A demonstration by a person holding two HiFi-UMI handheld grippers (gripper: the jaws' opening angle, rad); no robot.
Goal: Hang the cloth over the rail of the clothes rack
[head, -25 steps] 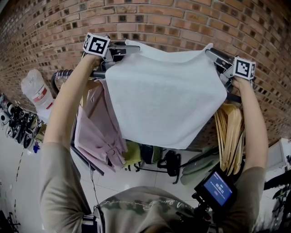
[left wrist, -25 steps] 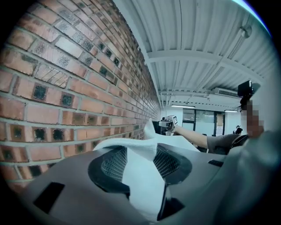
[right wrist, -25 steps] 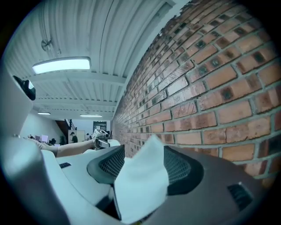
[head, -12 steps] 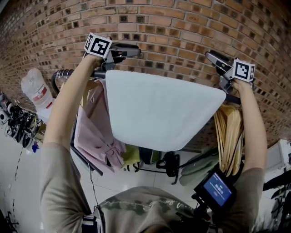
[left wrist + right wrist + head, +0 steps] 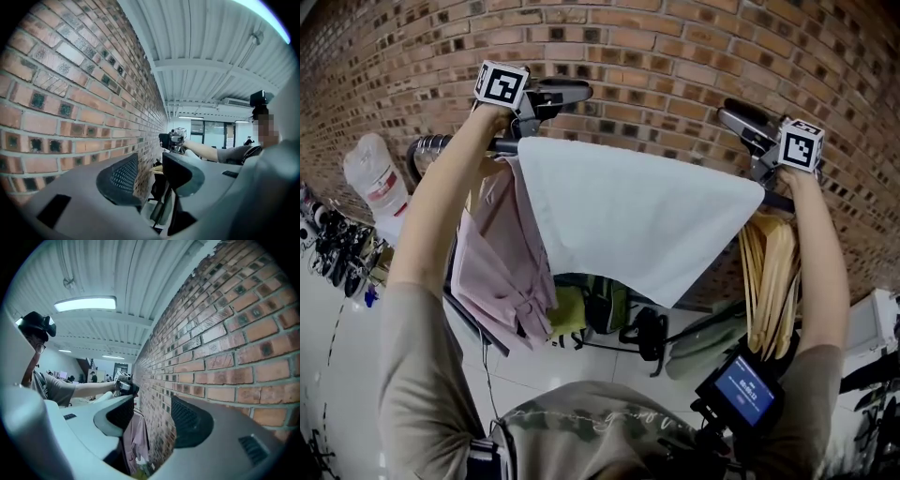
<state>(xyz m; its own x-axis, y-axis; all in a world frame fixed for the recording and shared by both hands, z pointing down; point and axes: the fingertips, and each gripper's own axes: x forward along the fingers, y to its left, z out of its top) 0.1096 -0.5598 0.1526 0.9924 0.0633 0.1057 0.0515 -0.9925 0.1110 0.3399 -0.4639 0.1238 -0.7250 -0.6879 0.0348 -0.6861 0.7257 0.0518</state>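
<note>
A white cloth (image 5: 628,216) hangs draped over the rail (image 5: 429,146) of the clothes rack, its lower edge slanting down to the right. My left gripper (image 5: 564,92) is above the cloth's left corner, open and empty, close to the brick wall. My right gripper (image 5: 735,116) is above the cloth's right corner, also open and empty. In the left gripper view the jaws (image 5: 150,174) stand apart with only the wall and room between them. The right gripper view shows the same: jaws (image 5: 151,417) apart, nothing held.
A pink garment (image 5: 502,267) hangs on the rail left of the cloth. Wooden hangers (image 5: 769,272) hang at the right. The brick wall (image 5: 656,56) is directly behind the rail. Bags (image 5: 609,314) sit on the floor under the rack; a white sack (image 5: 375,187) stands left.
One second ago both grippers held the cloth's top corners above the rail. They have let go, the cloth has dropped onto the rail, and both grippers have lifted slightly.
</note>
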